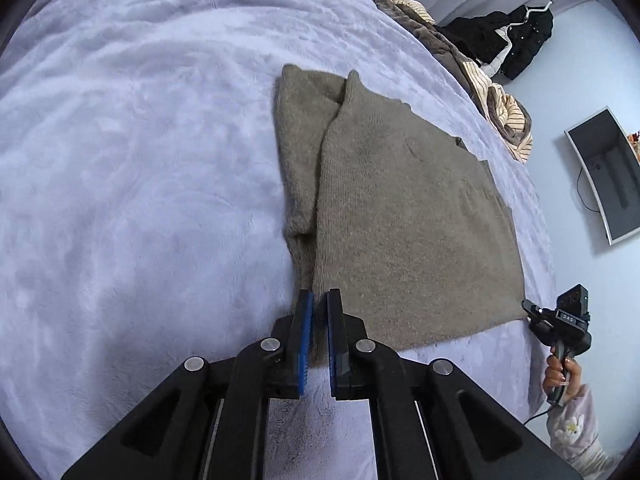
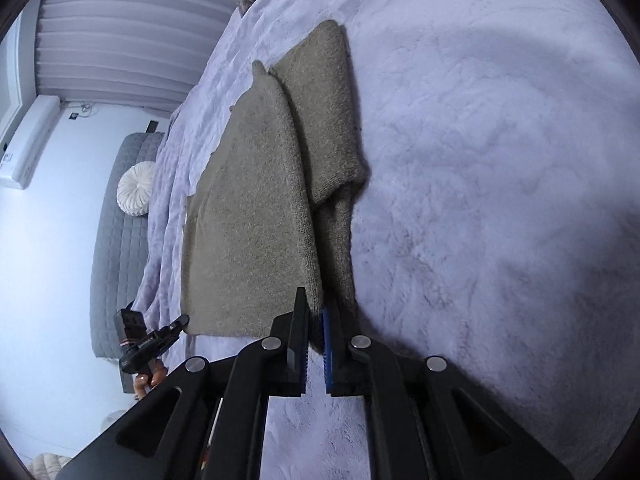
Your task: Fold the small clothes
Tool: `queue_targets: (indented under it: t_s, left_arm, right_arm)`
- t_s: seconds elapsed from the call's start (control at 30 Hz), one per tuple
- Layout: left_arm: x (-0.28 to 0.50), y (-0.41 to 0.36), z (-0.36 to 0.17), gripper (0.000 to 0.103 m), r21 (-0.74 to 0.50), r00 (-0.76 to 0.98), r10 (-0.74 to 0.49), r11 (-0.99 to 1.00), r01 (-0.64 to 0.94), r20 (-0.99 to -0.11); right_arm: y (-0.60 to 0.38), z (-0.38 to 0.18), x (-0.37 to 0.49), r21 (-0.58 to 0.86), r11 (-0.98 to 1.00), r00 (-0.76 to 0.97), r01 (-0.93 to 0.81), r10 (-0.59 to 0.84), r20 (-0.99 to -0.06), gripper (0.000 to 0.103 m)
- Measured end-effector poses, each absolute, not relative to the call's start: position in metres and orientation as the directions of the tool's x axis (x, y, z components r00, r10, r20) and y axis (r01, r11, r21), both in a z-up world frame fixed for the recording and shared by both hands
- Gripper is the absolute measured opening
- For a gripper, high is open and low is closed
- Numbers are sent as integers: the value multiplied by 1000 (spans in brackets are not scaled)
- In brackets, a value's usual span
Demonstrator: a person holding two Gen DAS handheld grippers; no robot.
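The grey-brown sweater lies partly folded on the lavender bed, near its edge. Both the left gripper and right gripper seem to pinch a hem corner between nearly closed fingers. Lift both corners evenly and carry them toward the collar; open bed lies beyond, while the clothes pile crowds the edge.

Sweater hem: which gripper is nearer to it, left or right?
Neither; it is a tie. The left gripper pinches one corner of the sweater hem in its jaws; the right gripper pinches the other corner.
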State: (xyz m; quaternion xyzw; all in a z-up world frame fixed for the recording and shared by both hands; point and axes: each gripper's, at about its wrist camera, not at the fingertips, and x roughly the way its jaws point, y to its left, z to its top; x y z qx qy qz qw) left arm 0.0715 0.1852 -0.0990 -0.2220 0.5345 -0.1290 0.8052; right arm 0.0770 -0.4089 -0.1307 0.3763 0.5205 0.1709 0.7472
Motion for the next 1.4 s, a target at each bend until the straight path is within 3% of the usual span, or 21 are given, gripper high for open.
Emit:
queue_targets:
  t_s: [0.13,0.33,0.53,0.7,0.83,0.93,0.97,1.0,1.03,1.2,1.3,1.33,1.4]
  left_arm:
    - [97,180,-71,6,-461,462,-415,887,13,-784]
    - [180,129,-60,6,-342,491,-310,939,27,-814]
    - [220,91,-67,6,-241,487,-238,969,59,-840]
    - [233,89,-80,6,-151,484,-167,986,72,-859]
    - [247,99,-98,6,-210,421,-202,977,28,-884]
    - [240,105,-89,6,-260,458,-240,965,20,-856]
    - [233,107,-82,12,-267,502,-246,963,30,-829]
    - [228,109,-76,65,-262,535,-239,964,34,-810]
    - [224,110,-73,103,-249,543,-222,968,25,-810]
    - [238,106,-85,99,-192,544,-172,981,20,-821]
    - [258,98,-103,95,-225,499,-214,974,40,-839]
    - [265,95,-109,87,-230,476,-223,972,44,-851]
    - [276,88,-124,20,-230,414,-227,972,42,-881]
  right_arm:
    - [-426,-91,63,622,768,576,156,441,-689,7]
    - [-375,-64,104,563,825,570,56,436,-696,9]
    - [-328,-114,135,540,839,485,64,447,-752,7]
    - [-345,-126,122,610,791,539,46,494,-682,1]
    - [-348,-127,116,611,791,555,35,493,-670,1]
    - [-347,-127,114,596,803,564,28,480,-672,1]
    - [-346,-126,114,595,804,567,27,478,-671,1]
    - [-347,-127,113,597,802,569,26,479,-668,1]
    - [-345,-126,114,600,800,571,27,480,-666,1]
    - [-343,-126,113,594,804,577,27,473,-666,1]
    - [-341,-124,112,588,808,577,30,466,-670,1]
    - [-341,-124,113,587,809,577,30,466,-671,1]
    - [-340,-123,113,586,810,577,31,464,-672,1]
